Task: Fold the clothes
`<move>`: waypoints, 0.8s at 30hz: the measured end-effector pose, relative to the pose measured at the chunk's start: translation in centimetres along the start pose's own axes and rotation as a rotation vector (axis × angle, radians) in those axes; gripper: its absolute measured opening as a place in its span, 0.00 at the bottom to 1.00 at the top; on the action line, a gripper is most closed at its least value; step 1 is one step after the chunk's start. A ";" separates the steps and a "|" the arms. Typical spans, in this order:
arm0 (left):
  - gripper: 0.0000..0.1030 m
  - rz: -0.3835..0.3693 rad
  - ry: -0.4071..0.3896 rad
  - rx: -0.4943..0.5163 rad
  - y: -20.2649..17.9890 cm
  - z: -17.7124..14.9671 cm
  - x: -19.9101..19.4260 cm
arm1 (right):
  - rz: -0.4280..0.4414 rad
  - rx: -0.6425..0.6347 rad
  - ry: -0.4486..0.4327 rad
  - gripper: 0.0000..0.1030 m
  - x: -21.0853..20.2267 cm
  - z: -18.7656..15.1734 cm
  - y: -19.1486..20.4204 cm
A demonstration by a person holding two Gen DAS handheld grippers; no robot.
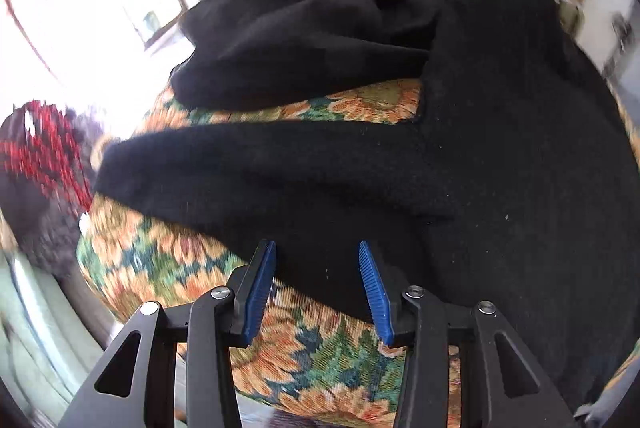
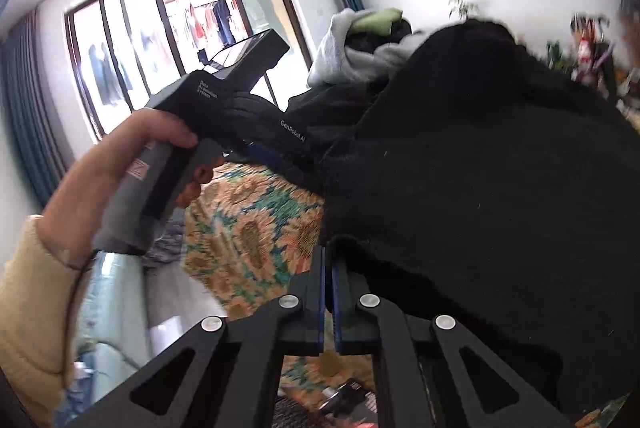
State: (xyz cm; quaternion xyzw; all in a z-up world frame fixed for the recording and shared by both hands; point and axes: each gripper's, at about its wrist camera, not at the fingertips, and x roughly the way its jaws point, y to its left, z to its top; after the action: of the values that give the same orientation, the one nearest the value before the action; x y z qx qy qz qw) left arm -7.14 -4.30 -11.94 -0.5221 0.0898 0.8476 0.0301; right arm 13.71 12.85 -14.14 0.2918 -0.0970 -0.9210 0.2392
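I am pinching the hem of a black sweater (image 2: 480, 187) with my right hand-held gripper (image 2: 329, 268), jaws closed on the cloth. My left hand-held gripper (image 1: 318, 260) is hanging open over the sweater, lying spread on a sunflower-print cover (image 1: 320, 360).

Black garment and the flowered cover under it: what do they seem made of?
Black garment: looks like soft fleece or brushed knit, matte, fuzzy nap with lint specks. Flowered cover: seems a woven, tapestry-like cloth, its sunflower pattern showing thread-like grain; blur leaves this uncertain.
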 end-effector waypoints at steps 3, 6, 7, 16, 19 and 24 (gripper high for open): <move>0.09 0.006 -0.002 0.122 -1.8 -0.1 -0.2 | 0.024 -0.001 -0.007 0.03 -0.8 -0.3 -0.2; 0.01 0.075 0.005 0.215 -3.1 -0.4 -0.4 | 0.027 -0.013 -0.014 0.03 -1.3 -0.4 -0.2; 0.01 0.094 0.011 0.221 -3.0 -0.3 -0.4 | 0.026 -0.014 -0.017 0.03 -1.4 -0.5 -0.2; 0.01 -0.075 -0.056 0.037 2.2 -2.1 -1.6 | -0.043 -0.031 -0.029 0.03 -0.4 -0.2 0.2; 0.12 -0.186 -0.065 0.023 1.6 -2.2 -2.9 | -0.046 -0.036 -0.027 0.03 0.0 -0.3 0.6; 0.46 -0.120 -0.032 0.097 0.0 -1.3 -2.2 | -0.059 -0.022 -0.039 0.03 -0.1 -0.1 0.4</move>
State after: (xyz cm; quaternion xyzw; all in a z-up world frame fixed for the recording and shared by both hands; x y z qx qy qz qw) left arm -4.98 -4.49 -10.61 -0.5111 0.0988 0.8471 0.1073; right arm 14.01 12.57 -14.08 0.2739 -0.0828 -0.9342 0.2132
